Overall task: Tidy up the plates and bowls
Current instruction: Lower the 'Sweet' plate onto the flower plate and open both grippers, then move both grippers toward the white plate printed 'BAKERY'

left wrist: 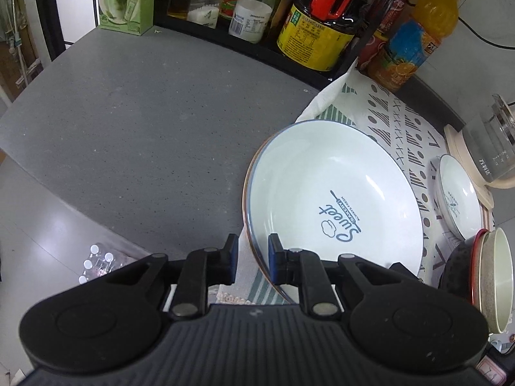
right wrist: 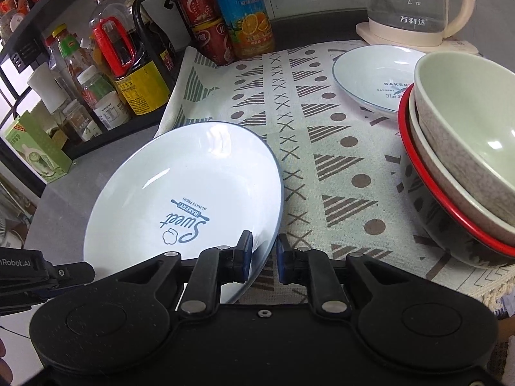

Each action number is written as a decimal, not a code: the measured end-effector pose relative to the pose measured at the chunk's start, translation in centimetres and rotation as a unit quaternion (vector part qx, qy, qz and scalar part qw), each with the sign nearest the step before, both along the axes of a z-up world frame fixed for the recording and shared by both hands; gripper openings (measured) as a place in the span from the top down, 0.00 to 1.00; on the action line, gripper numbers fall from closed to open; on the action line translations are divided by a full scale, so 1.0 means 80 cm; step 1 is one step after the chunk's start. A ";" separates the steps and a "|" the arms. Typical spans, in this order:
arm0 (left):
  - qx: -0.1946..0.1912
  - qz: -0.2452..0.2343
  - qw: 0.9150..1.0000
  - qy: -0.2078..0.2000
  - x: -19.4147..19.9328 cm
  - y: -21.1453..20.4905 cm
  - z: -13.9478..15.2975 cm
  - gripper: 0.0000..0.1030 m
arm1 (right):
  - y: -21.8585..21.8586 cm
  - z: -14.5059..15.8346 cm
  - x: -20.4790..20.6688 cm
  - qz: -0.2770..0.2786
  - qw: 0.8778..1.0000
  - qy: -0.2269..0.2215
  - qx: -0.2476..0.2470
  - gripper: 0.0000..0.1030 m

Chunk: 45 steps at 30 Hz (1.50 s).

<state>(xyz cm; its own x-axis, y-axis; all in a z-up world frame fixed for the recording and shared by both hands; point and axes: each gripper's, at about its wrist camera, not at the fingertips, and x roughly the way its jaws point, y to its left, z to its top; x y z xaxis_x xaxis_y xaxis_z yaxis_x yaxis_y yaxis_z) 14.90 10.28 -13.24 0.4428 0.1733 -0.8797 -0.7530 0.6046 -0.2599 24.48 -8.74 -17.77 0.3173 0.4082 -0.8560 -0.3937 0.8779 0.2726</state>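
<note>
Left wrist view shows the left gripper (left wrist: 252,259) with its fingers (left wrist: 232,257) apart on either side of the near left rim of the big plate (left wrist: 334,199), one finger outside the rim and one over the plate's inner slope; there appears to be a gap at the outer pad, though the angle makes contact hard to judge. That white plate, edged in blue and printed with "Sweet Bakery", lies half on the patterned cloth (left wrist: 399,119) and half over the grey table (left wrist: 128,135), and a brownish edge under its left side may be a second plate beneath it. Right wrist view shows the right gripper (right wrist: 264,257) at the plate's near right rim (right wrist: 180,193), its fingers (right wrist: 246,254) also spread, with the rim running between them. Farther back on the cloth (right wrist: 322,148) sits a small plate (right wrist: 370,77) in front of a glass kettle (right wrist: 415,3). At the right stands a stack of bowls (right wrist: 463,160): two pale speckled bowls nested in a dark bowl with a red rim. Bottles (right wrist: 135,74) and cans crowd a black rack along the back left.
</note>
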 end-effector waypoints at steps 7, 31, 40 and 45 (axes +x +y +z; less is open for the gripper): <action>0.006 0.009 1.000 -0.010 0.002 -0.004 0.018 0.64 | -0.018 0.032 0.003 -0.002 1.000 -0.006 0.025 0.73; 0.035 -0.066 0.996 -0.048 0.059 -0.068 0.093 0.18 | -0.107 0.155 0.033 -0.068 0.992 -0.098 0.051 0.09; 0.043 -0.117 0.990 -0.063 0.108 -0.099 0.108 0.01 | -0.134 0.159 0.064 -0.101 0.988 -0.108 0.040 0.00; 0.048 -0.143 0.986 -0.071 0.150 -0.114 0.109 0.00 | -0.150 0.152 0.093 -0.118 0.987 -0.103 0.032 0.00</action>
<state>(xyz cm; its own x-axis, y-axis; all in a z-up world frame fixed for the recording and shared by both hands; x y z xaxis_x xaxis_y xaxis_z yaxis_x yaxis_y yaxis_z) 26.88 1.17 -4.54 0.6033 0.1026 -0.7909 -0.5078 0.8141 -0.2817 31.92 -20.73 -5.61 0.5748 0.3529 -0.7383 -0.2336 0.9355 0.2652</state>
